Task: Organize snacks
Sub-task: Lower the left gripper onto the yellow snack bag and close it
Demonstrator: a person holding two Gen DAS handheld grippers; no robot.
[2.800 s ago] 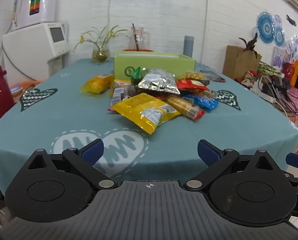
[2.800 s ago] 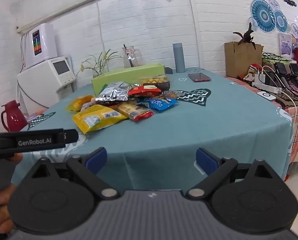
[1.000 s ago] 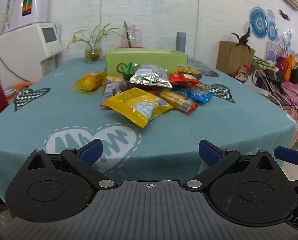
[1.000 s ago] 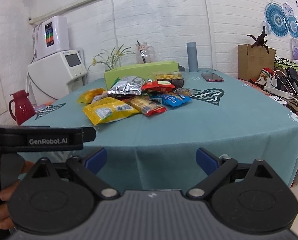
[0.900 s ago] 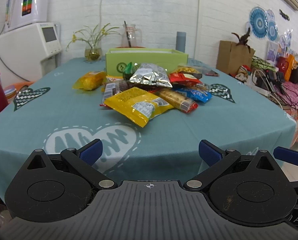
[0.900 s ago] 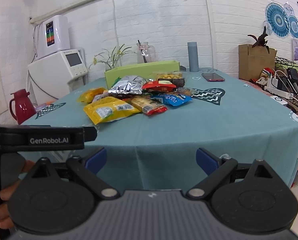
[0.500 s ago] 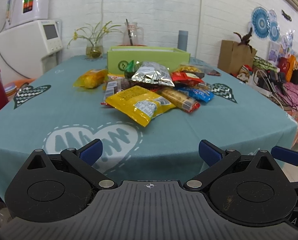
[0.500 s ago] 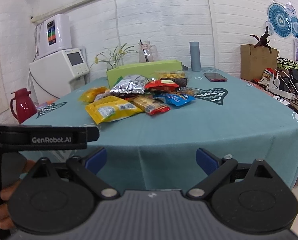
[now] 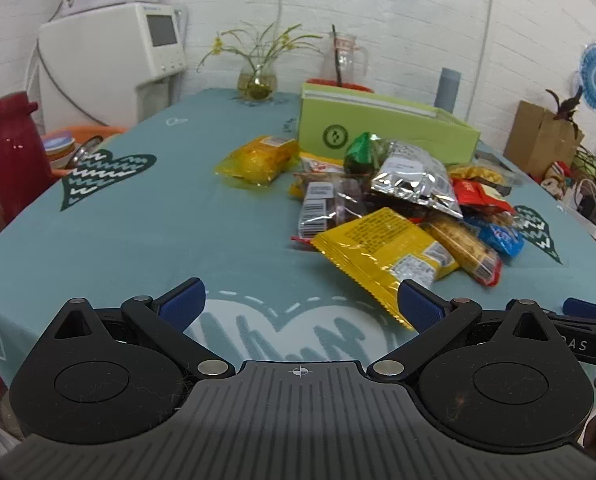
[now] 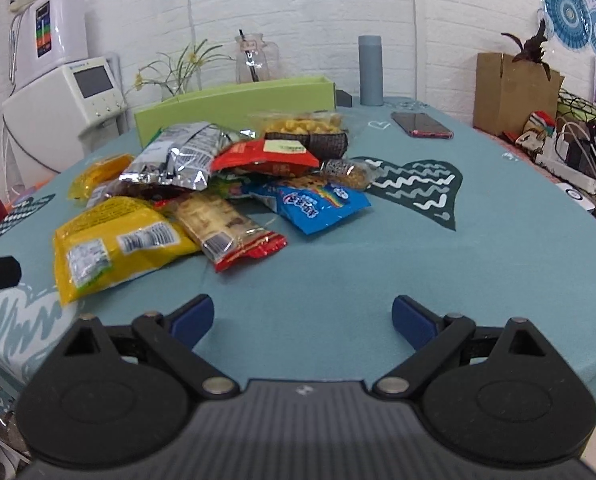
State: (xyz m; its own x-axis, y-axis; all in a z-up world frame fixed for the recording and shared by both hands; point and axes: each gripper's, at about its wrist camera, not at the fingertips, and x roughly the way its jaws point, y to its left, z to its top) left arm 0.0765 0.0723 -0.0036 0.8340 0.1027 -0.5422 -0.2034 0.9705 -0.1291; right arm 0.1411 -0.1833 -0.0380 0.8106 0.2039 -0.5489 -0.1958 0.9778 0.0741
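I hold both the left gripper [image 9: 299, 306] and right gripper [image 10: 301, 318] with fingers released, empty, near the heaped foil snack packets [image 10: 202, 196] on the teal-clothed bench [image 10: 417, 248].

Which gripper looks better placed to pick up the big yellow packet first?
Probably the left gripper: open, with the yellow packet lying close, its corner by one finger. The right gripper, also open, faces bare tablecloth, the packet off to its left.

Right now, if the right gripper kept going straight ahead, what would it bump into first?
Probably just the teal tablecloth. The right gripper is open and empty, tilted down toward bare cloth. The nearest snack, the red-ended cracker pack, lies a little left of that line, so it would likely be missed. Depth is hard to judge.
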